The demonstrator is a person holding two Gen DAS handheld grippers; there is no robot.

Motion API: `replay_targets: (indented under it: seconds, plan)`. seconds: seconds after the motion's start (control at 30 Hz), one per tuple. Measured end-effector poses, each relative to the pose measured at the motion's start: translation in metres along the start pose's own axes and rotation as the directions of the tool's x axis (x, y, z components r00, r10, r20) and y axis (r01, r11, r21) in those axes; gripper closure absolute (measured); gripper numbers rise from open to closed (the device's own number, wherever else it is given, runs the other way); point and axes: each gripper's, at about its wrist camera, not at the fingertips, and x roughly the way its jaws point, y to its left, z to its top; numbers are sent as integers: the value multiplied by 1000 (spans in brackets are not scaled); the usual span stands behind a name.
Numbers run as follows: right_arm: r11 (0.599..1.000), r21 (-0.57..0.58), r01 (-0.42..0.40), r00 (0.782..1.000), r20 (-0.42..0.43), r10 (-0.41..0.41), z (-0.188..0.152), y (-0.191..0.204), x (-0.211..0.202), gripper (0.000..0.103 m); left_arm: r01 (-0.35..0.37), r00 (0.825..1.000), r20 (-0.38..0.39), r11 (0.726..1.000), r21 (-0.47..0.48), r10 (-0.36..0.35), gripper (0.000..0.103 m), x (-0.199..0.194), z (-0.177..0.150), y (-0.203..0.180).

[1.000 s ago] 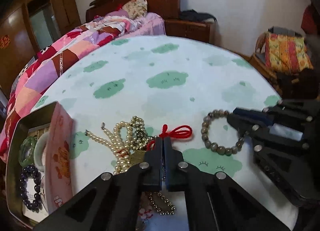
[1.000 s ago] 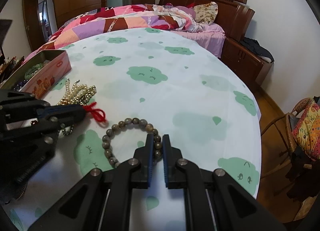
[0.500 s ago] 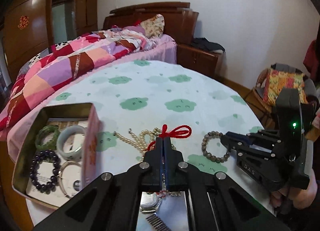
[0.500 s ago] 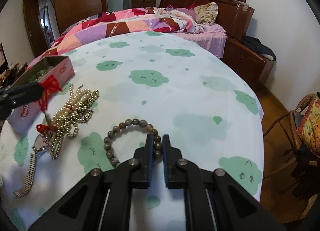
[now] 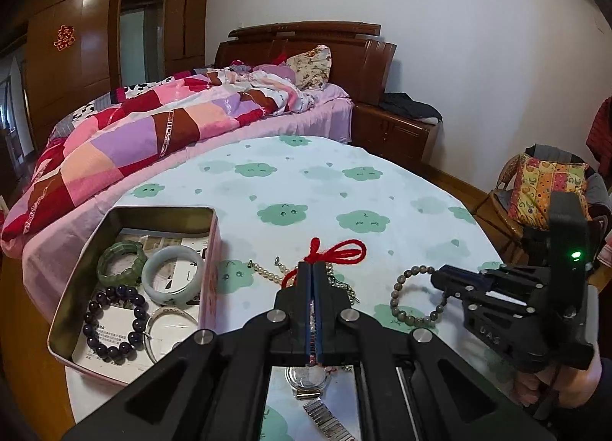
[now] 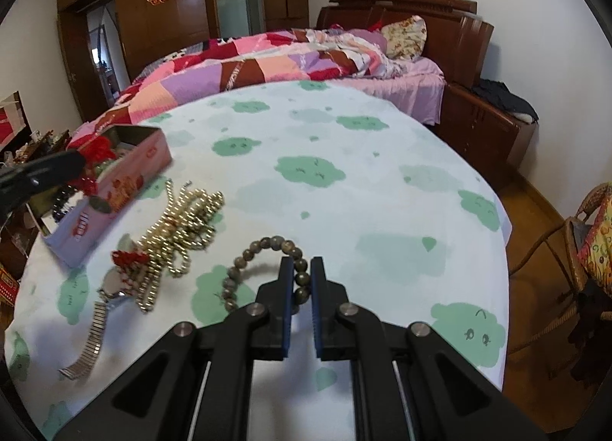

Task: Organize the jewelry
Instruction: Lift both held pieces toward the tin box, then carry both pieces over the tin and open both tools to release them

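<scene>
My left gripper (image 5: 313, 269) is shut on a red cord necklace (image 5: 338, 251) and holds it lifted above the table, beside the open pink tin (image 5: 212, 249). The tin holds a green bangle (image 5: 120, 263), a pale jade bangle (image 5: 172, 274) and a dark bead bracelet (image 5: 114, 322). My right gripper (image 6: 302, 269) has its jaws slightly apart around the grey-brown bead bracelet (image 6: 264, 246), which lies on the tablecloth. The left gripper (image 6: 49, 169) with the red cord also shows in the right wrist view, above the tin (image 6: 134, 173).
A tangle of pearl and gold bead necklaces (image 6: 183, 223) lies between the tin and the bracelet. A metal-band watch (image 6: 99, 311) lies near the table's front edge. A bed (image 5: 153, 127) stands behind the round table, a wicker chair (image 5: 535, 188) at right.
My left gripper has lifted the red cord necklace off the pile and carried it left toward the tin. The right gripper has stayed at the bead bracelet, its jaws slightly wider.
</scene>
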Motion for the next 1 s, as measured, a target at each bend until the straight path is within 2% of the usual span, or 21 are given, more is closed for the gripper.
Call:
replay_targets:
  seconds: [0.63,1.0]
  plan:
    - [998,-33,-61,994,87,64,14,25,-26,93,-21,999,26,1000,-9,22,103,-13,1,6]
    - [995,-32,-94,991,89,96,19,37,-29,93,-18,999,34,999,-38,19,103,-17,1,17]
